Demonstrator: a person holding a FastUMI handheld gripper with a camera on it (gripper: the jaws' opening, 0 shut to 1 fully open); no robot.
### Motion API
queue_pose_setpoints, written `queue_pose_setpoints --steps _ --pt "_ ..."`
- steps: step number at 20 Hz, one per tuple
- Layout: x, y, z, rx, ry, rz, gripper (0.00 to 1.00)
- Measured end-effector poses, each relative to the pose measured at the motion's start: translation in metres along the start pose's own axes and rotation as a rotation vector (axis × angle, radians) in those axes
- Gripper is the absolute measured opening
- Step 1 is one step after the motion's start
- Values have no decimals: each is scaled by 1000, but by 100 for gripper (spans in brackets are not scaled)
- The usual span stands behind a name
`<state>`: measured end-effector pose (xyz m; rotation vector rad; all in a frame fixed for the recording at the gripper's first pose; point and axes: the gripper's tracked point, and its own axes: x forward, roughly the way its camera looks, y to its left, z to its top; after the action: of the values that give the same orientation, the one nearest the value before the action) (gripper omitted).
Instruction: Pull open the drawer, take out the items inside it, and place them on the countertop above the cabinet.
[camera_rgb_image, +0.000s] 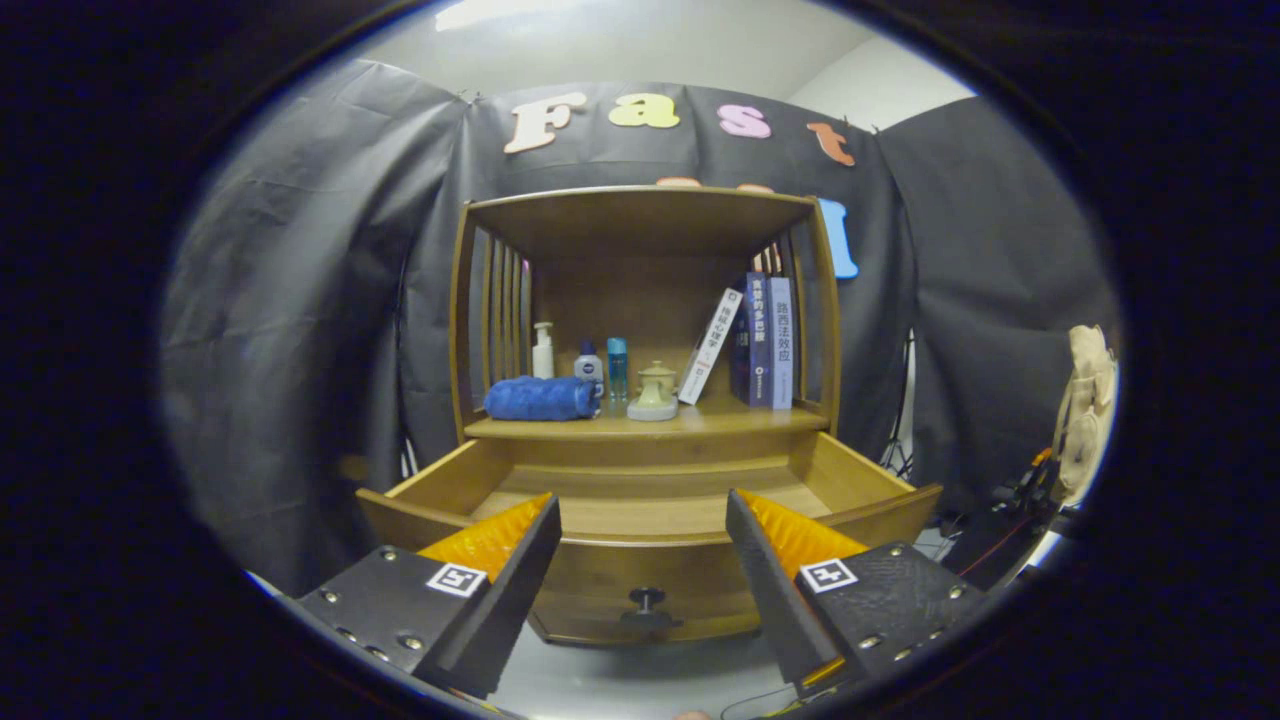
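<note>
Gripper view: gripper (640, 520) fingers spread wide, holding nothing, just near of the pulled-out drawer (650, 500). Knob (646, 603) between fingers. Blue towel (540, 398), bottles, books on far countertop (700, 420).

In the lower part of the frame the gripper (640, 520) has its fingers apart and empty before the pulled-out drawer (650, 500), whose knob (646, 603) sits between them, under the countertop (700, 420).
</note>
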<state>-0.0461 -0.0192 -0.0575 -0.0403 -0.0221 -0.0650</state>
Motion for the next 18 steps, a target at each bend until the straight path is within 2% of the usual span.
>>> queue_pose_setpoints --steps 4,12,13,18 --pt "8 3 -18 17 -64 -23 98" --pt "37 13 -70 36 -24 7 98" --pt "39 9 -59 35 -61 -2 98" --pt "37 11 -63 61 -121 2 98"
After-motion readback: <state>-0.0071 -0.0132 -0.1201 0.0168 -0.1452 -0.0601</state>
